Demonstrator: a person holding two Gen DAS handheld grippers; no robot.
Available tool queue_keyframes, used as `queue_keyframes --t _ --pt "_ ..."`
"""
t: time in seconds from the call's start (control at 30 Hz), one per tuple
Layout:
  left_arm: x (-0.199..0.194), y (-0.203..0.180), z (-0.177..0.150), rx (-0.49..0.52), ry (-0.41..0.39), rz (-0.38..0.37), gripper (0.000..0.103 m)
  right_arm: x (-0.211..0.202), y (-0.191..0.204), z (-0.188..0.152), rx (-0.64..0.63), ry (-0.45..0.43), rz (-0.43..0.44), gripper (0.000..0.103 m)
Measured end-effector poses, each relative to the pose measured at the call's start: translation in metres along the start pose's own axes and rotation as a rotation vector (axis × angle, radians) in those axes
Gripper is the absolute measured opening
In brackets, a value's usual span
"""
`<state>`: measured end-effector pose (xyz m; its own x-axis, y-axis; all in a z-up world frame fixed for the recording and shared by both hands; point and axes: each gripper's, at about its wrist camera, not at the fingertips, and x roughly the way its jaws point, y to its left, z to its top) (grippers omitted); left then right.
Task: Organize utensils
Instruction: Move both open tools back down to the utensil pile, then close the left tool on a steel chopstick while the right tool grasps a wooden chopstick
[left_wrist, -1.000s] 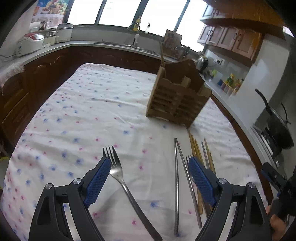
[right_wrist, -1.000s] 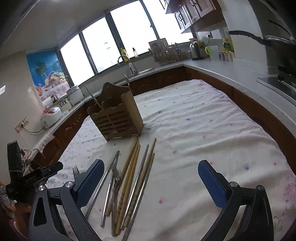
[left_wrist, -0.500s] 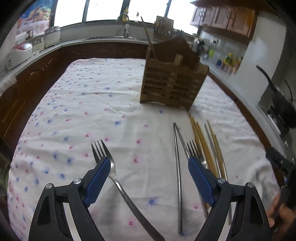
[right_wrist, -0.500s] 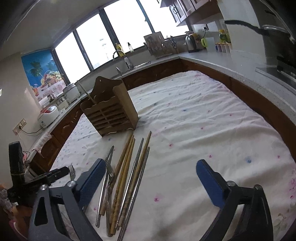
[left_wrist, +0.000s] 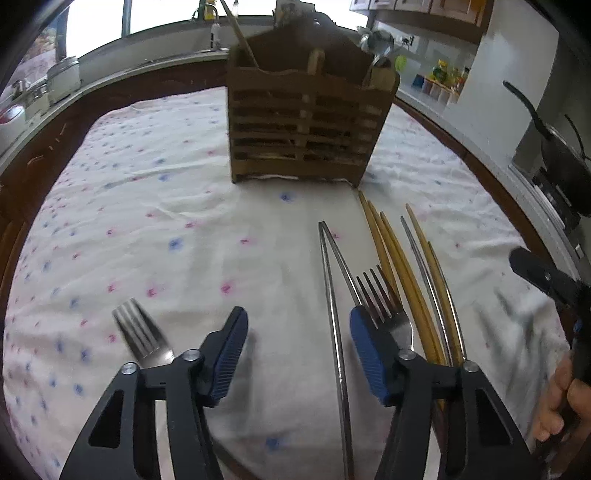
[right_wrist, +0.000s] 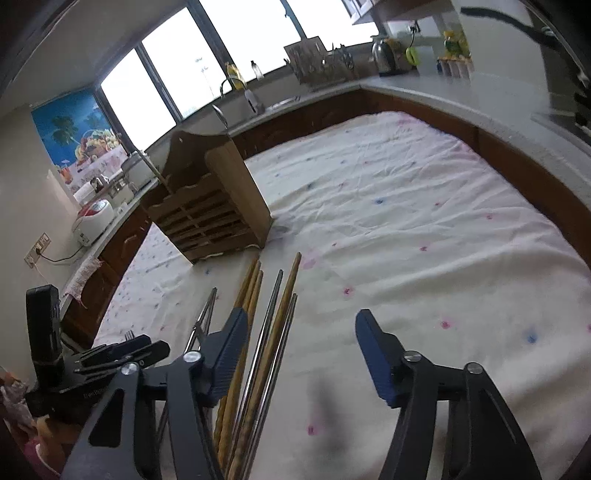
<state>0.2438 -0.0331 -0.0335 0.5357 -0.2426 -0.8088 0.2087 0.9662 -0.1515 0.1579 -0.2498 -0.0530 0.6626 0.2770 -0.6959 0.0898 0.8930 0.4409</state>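
Wooden utensil holder (left_wrist: 308, 125) stands mid-table on the flowered cloth (left_wrist: 147, 206). Left view: left gripper (left_wrist: 297, 354) spread wide, empty, over steel chopsticks (left_wrist: 332, 295); one fork (left_wrist: 142, 336) left, another (left_wrist: 384, 302) right. Right view: right gripper (right_wrist: 299, 354) wide, empty, above wooden chopsticks (right_wrist: 284, 306) lying before the holder.

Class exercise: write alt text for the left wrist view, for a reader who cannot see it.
An open left gripper with blue pads hovers low over a flower-print tablecloth, one fork to its left, another fork by its right finger. Metal chopsticks and wooden chopsticks lie pointing toward a slatted wooden utensil holder.
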Motion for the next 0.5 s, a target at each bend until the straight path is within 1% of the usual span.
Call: queue_keyframes --t 0.13,0.2,0.23,0.27,0.37,0.47,0.5 --pt "0.020 -0.005 0.009 0.027 0.027 -0.003 0.047 0.028 0.003 0.015 -0.014 0.049 0.004 0.044" --pt "0.029 -0.007 0.013 0.039 0.031 -0.003 0.043 0.042 0.007 0.021 -0.029 0.076 -0.003 0.038" --pt "0.033 -0.007 0.015 0.041 0.037 -0.003 0.038 0.049 0.008 0.024 -0.035 0.087 -0.006 0.037" --pt "0.038 -0.007 0.017 0.044 0.043 -0.006 0.036 0.055 0.008 0.026 -0.042 0.096 -0.010 0.034" --pt "0.046 -0.008 0.022 0.062 0.032 -0.003 0.036 0.074 0.010 0.031 -0.054 0.126 -0.028 0.027" --pt "0.053 -0.009 0.025 0.093 0.023 0.007 0.035 0.092 0.011 0.035 -0.063 0.163 -0.052 0.027" --pt "0.054 -0.011 0.024 0.108 0.022 0.014 0.035 0.096 0.011 0.035 -0.063 0.169 -0.054 0.024"
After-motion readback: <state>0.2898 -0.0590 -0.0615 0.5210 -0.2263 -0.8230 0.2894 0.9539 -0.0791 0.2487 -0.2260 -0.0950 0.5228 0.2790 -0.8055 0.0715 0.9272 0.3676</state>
